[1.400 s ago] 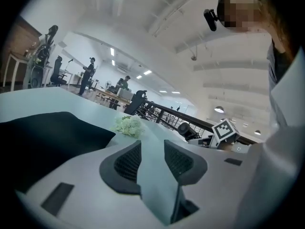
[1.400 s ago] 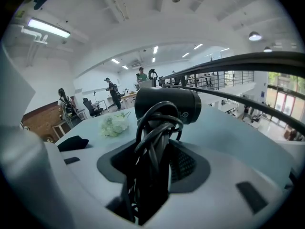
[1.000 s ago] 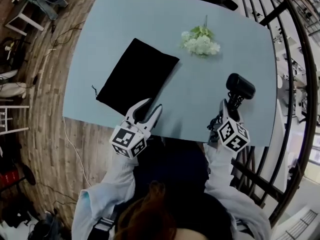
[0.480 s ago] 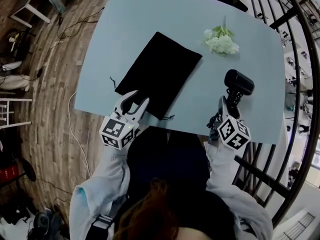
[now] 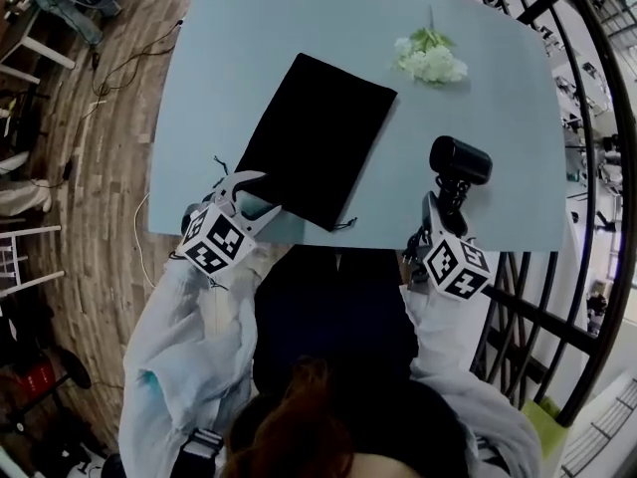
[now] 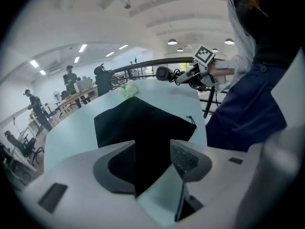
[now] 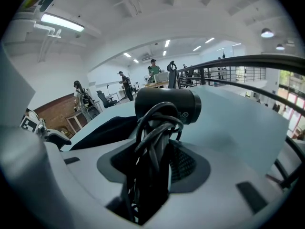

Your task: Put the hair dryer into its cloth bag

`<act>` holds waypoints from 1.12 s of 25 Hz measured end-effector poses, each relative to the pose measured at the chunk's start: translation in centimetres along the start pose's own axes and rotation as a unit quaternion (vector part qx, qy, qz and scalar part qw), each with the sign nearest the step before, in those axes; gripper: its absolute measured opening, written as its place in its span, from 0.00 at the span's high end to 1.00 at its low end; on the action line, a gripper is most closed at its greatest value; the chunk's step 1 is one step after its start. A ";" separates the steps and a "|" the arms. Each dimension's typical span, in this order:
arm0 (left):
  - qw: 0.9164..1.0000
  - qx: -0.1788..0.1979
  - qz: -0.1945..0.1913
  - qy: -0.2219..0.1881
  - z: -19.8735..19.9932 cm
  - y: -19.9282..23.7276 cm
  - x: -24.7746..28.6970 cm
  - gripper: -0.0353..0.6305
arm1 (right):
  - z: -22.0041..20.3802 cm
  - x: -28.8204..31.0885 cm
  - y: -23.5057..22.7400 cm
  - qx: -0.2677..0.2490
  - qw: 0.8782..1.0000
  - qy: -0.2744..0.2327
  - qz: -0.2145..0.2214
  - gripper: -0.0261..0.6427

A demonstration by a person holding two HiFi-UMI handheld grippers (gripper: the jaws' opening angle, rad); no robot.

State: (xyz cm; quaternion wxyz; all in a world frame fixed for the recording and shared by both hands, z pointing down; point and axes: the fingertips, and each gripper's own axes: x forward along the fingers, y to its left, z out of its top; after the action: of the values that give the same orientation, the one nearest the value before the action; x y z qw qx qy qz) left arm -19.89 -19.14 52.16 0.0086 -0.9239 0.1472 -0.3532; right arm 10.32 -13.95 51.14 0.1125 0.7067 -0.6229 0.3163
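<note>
Jaws: the left gripper [image 6: 152,152] stands apart, having just been opening. The near edge of the cloth bag [image 5: 314,137] shows in the gap, but the pads do not press on it. The right gripper [image 7: 159,156] is clamped on the handle of the hair dryer [image 7: 167,104], with the wound cord caught in the grip.

Position: we see the dryer held up over the right side of the table [image 5: 488,118], barrel uppermost, well apart from the bag. The bag lies flat and slantwise on the left side. Its drawstring [image 5: 346,225] ends show at the near corners, so we judge the mouth to be the near end.

Progress: the dryer is in hand, and the bag is flat, unopened and not gripped. We reckon most of the task remains: take hold of the mouth, spread it, bring the dryer across and slide it in.
</note>
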 end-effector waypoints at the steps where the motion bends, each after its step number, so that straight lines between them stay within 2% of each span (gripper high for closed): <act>1: 1.000 0.018 -0.013 0.014 -0.3 0.0 0.4 0.58 | -0.3 -0.2 0.1 0.001 1.000 0.002 -0.001 0.66; 3: 0.997 0.054 -0.037 0.043 -1.1 -0.1 1.3 0.54 | -0.7 -0.5 0.4 0.002 1.000 0.006 -0.001 0.66; 5: 0.994 0.073 -0.053 0.064 -1.6 0.0 2.0 0.54 | -0.8 -0.7 0.5 0.002 1.000 0.007 -0.002 0.66; 13: 0.988 0.072 -0.088 0.109 -3.3 0.4 3.8 0.55 | -1.3 -1.4 0.0 0.016 1.000 0.010 -0.017 0.66; 17: 0.985 0.081 -0.094 0.123 -4.0 0.2 4.0 0.65 | -2.0 -1.4 0.1 0.022 0.999 0.015 -0.018 0.66; 23: 0.983 0.073 -0.112 0.125 -4.1 -0.1 4.3 0.76 | -2.1 -1.1 0.4 0.025 0.999 0.017 -0.019 0.66; 28: 0.987 0.052 -0.106 0.109 -3.5 0.3 4.1 0.87 | -2.0 -1.0 0.7 0.023 0.999 0.019 -0.020 0.66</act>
State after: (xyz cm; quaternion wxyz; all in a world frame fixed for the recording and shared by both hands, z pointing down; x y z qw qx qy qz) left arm -19.35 -20.29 57.45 0.0030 -0.8887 0.0301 -0.4575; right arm 9.00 -12.17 51.90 0.1138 0.7154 -0.5988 0.3415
